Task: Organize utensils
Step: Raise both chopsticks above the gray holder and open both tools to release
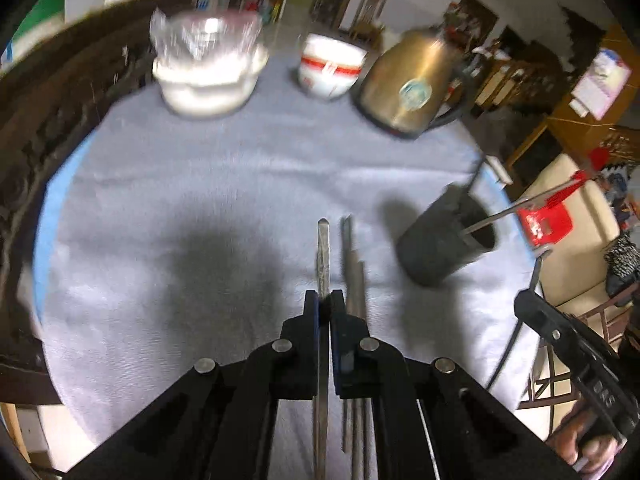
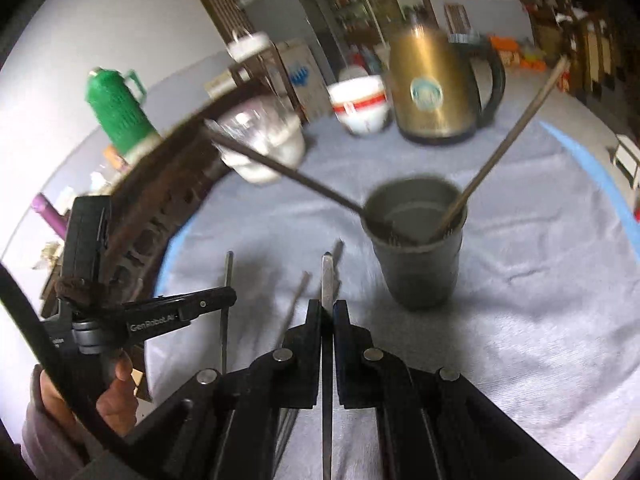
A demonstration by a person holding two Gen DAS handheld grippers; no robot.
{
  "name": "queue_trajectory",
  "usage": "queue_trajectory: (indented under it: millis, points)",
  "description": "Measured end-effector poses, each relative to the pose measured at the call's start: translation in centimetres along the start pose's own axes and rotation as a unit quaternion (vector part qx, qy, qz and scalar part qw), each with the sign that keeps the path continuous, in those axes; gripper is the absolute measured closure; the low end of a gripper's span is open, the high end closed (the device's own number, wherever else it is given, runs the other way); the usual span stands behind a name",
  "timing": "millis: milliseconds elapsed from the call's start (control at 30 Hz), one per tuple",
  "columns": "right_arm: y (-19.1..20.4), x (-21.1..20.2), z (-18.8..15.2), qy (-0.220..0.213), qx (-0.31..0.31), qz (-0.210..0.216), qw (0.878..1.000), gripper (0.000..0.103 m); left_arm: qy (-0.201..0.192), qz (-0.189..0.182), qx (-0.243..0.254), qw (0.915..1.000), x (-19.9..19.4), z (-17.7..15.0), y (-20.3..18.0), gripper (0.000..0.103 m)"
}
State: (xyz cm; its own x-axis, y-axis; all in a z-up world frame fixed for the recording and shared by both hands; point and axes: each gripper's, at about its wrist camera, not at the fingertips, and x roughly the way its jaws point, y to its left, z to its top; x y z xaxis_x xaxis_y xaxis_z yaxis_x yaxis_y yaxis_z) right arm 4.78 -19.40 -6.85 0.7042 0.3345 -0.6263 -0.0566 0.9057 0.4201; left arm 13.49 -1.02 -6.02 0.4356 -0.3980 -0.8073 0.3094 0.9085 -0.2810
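Chopsticks — one thin metal stick (image 1: 323, 256) clamped in the left gripper (image 1: 324, 304), another (image 2: 327, 280) in the right gripper (image 2: 327, 312); both above the grey cloth (image 2: 520, 320), near the dark cylindrical holder (image 2: 416, 240) containing two more utensils.

Two claws, left claw (image 1: 324, 305) and right claw (image 2: 327, 312), each pinch one metal chopstick (image 1: 322, 248), two more sticks (image 2: 508, 144) stand in one dark cup (image 2: 416, 248) ahead-right of the right claw, beyond it one kettle (image 2: 432, 88) and one red-banded bowl (image 2: 360, 106).
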Motion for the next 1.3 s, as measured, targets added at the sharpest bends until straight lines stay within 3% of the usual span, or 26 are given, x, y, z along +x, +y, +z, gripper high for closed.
queue_trajectory:
  millis: [300,600,833,1033,1300]
  points:
    - [1.1,-7.9,2.0,-0.114,-0.005,0.01,0.993,0.097,-0.087,-0.025,0.048,0.9947,-8.1,0.8,-3.4,0.098]
    - [0.8,-12.1,6.3,-0.199,0.019,-0.004,0.98,0.097,-0.151,-0.047,0.073,0.9846,-10.6,5.4,-8.3,0.098]
    - [0.2,-14.6,9.6,-0.25,0.025,-0.045,0.967,0.097,-0.205,-0.056,0.061,0.9751,-11.3,9.4,-10.9,0.098]
    - [-1.0,-14.1,10.7,-0.265,0.029,-0.08,0.961,0.097,-0.235,-0.047,0.045,0.9697,-9.1,11.4,-12.5,0.098]
    - [-3.3,-9.4,9.3,-0.209,0.038,-0.099,0.972,0.097,-0.204,-0.024,0.045,0.9777,-3.3,10.1,-13.1,0.098]
